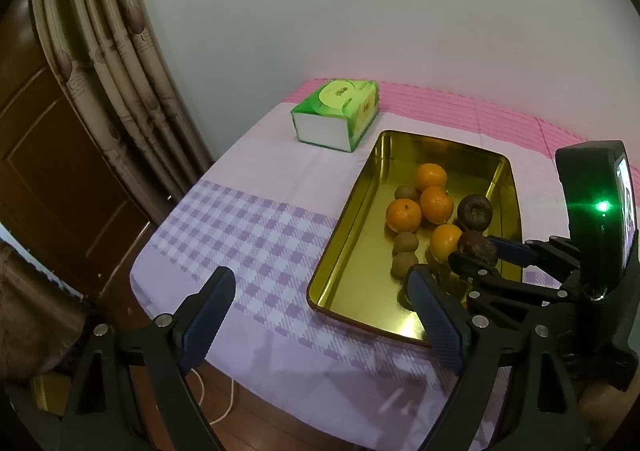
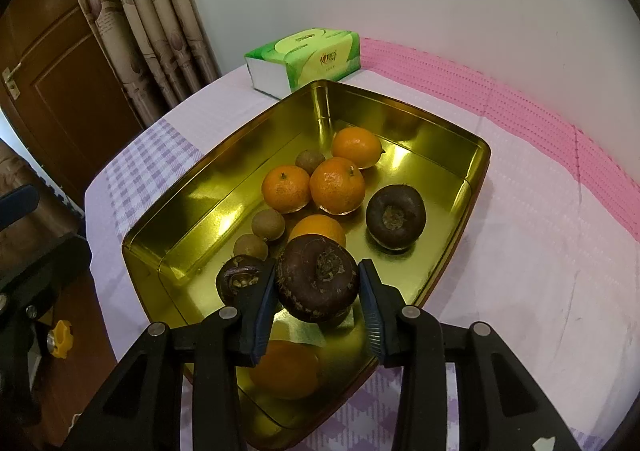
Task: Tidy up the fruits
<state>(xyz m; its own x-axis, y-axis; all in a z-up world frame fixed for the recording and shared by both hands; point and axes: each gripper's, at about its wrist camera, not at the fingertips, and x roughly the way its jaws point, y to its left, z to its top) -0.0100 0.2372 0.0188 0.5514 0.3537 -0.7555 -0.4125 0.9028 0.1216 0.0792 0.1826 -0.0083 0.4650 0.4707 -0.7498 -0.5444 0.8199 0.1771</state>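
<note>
Your gold tray [image 2: 192, 207] holds oranges [image 2: 337, 184], small brown fruits [image 2: 268, 225] and dark chestnuts. Your right gripper [image 2: 316, 303] clamps one rough, dark chestnut [image 2: 316, 283] above the tray's near end; your left gripper [image 1: 320, 315] gapes wide, holding nothing.

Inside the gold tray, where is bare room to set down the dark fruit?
The right hand-held gripper holds the dark brown round fruit over the gold metal tray. Bare floor lies along the left wall and in the far corner toward the green tissue pack. The middle, with oranges and small brown fruits, is crowded.
</note>
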